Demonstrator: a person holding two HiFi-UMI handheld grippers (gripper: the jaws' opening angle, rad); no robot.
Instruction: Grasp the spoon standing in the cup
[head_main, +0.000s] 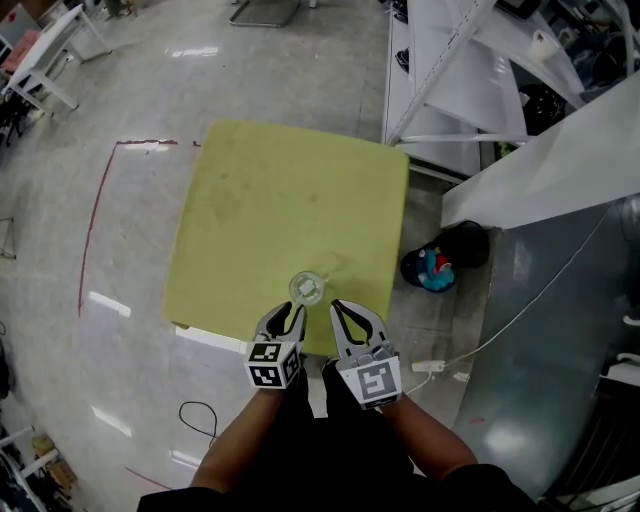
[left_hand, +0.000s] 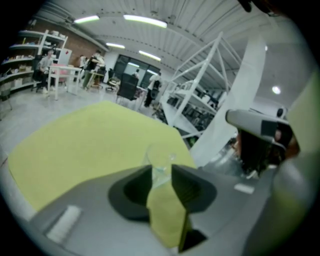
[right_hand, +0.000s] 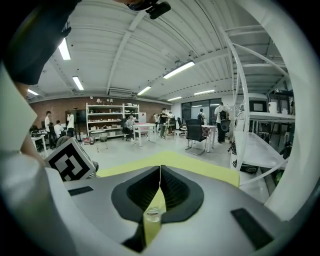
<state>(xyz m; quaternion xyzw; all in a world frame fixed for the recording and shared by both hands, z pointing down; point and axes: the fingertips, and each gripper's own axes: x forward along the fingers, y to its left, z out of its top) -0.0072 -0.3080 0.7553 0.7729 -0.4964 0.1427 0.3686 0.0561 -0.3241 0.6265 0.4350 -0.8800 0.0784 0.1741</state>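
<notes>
A clear plastic cup (head_main: 307, 289) stands near the front edge of the yellow-green table (head_main: 280, 190). I cannot make out a spoon in it in any view. My left gripper (head_main: 291, 311) is just left of and in front of the cup. In the left gripper view its jaws (left_hand: 161, 168) stand a little apart, open, and the cup (left_hand: 159, 157) shows in the gap just beyond the tips, untouched. My right gripper (head_main: 336, 305) is at the cup's right. In the right gripper view it (right_hand: 160, 168) is shut with its tips touching, and the cup (right_hand: 152, 214) shows low in the slot.
A black and blue bag (head_main: 440, 262) lies on the floor right of the table. White racks (head_main: 470, 70) stand behind it. A black cable (head_main: 200, 415) and red tape line (head_main: 95, 220) are on the floor at the left. The left gripper's marker cube (right_hand: 70, 162) is close by.
</notes>
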